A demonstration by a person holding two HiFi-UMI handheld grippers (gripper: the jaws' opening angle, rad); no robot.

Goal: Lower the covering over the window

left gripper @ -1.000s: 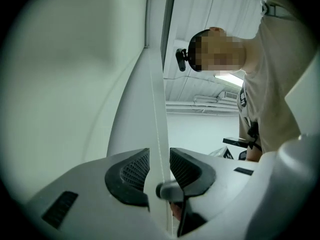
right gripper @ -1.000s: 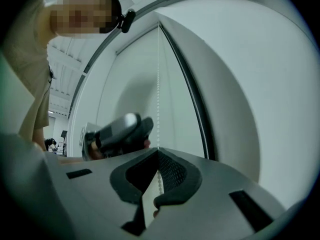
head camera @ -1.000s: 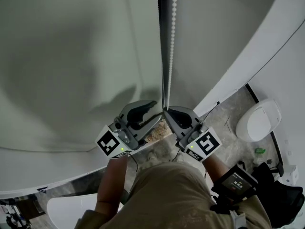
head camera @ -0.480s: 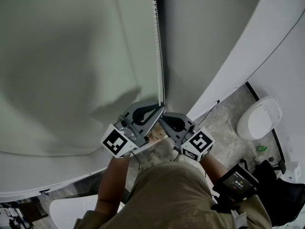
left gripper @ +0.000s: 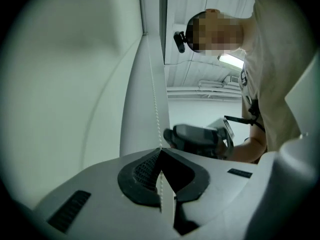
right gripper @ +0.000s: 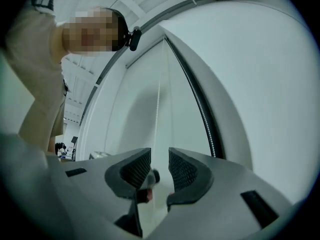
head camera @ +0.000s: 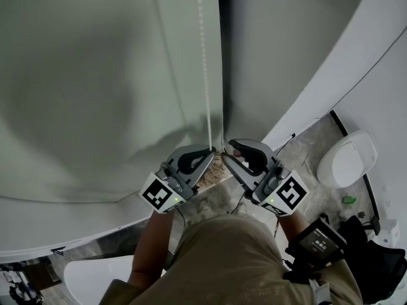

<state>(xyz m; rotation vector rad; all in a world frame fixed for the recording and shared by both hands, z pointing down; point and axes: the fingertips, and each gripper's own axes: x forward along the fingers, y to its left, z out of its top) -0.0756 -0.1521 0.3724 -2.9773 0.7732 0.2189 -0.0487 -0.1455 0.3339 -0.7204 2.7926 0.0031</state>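
Observation:
The pale roller blind (head camera: 95,75) covers the window at the left. Its white bead chain (head camera: 205,75) hangs down the blind's right edge. My left gripper (head camera: 212,151) is shut on that chain; the left gripper view shows the chain (left gripper: 154,99) pinched at the jaw tips (left gripper: 160,150). My right gripper (head camera: 229,150) sits just right of it, and its jaws have just been opening. In the right gripper view the pads (right gripper: 136,168) stand apart around the gap (right gripper: 159,160). A faint strand of chain (right gripper: 159,104) lines up with that gap, untouched.
A white wall or frame (head camera: 331,75) curves down the right side. On the marbled floor (head camera: 305,170) below lie a white rounded object (head camera: 346,161) and a small green item (head camera: 348,200). A black device (head camera: 316,240) hangs at the person's waist.
The left gripper closed on the bead chain and moved down with it. The right gripper, earlier shut on the chain, let go, opened and shifted up and right.

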